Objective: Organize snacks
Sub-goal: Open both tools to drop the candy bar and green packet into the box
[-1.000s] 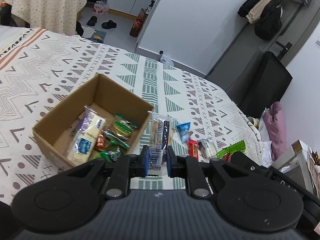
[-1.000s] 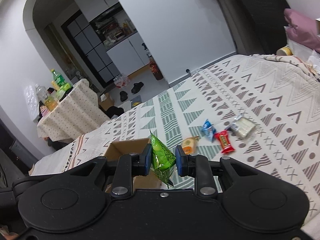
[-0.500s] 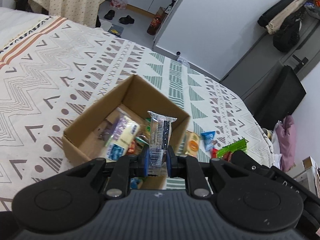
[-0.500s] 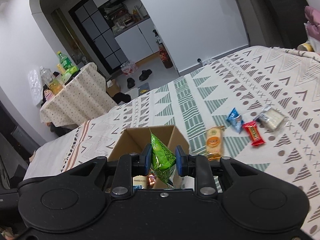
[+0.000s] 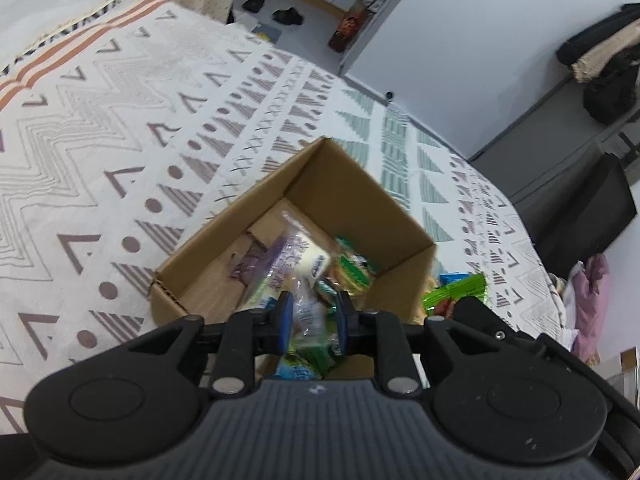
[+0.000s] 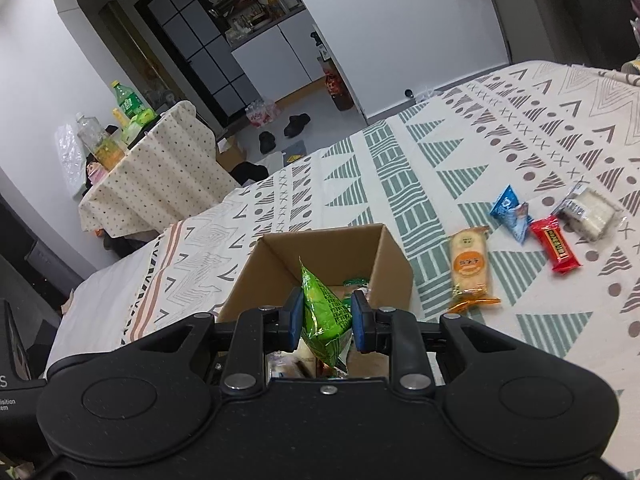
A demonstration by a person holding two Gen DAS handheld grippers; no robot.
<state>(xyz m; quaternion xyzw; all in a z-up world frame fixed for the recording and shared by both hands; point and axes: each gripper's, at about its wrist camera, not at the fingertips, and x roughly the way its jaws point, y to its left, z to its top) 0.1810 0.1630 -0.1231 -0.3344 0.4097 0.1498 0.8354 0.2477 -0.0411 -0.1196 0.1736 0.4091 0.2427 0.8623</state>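
**Left wrist view.** The patterned bedspread [image 5: 120, 120] fills the field from 9 o'clock to 12 o'clock. An open cardboard box [image 5: 360, 200] sits on it at centre, one corner pointing to 12 o'clock. The box holds loose snacks: a white packet with purple print [image 5: 296, 258] lies left of centre on the floor of the box, and green wrappers [image 5: 352, 272] lie at its 3 o'clock. The left gripper [image 5: 312, 316] hangs over the near corner of the box. Its jaws have just been opening and now stand a little apart. A clear packet with dark print [image 5: 307, 312] sits between the blue pads, blurred; the pads do not appear to press on it.

**Right wrist view.** The same box [image 6: 320, 248] lies at centre, directly ahead of the right gripper [image 6: 325, 316]. The jaws are nearly closed and clamp a bright green packet [image 6: 322, 312]. The packet stands upright with its pointed, crimped end at 12 o'clock, over the near edge of the box. On the bedspread at 3 o'clock of the box, four snacks lie in a loose row:
- an orange cracker packet [image 6: 469, 266], nearest the box;
- a blue packet [image 6: 510, 210];
- a red bar [image 6: 556, 244];
- a clear-wrapped white packet [image 6: 588, 212], farthest out.
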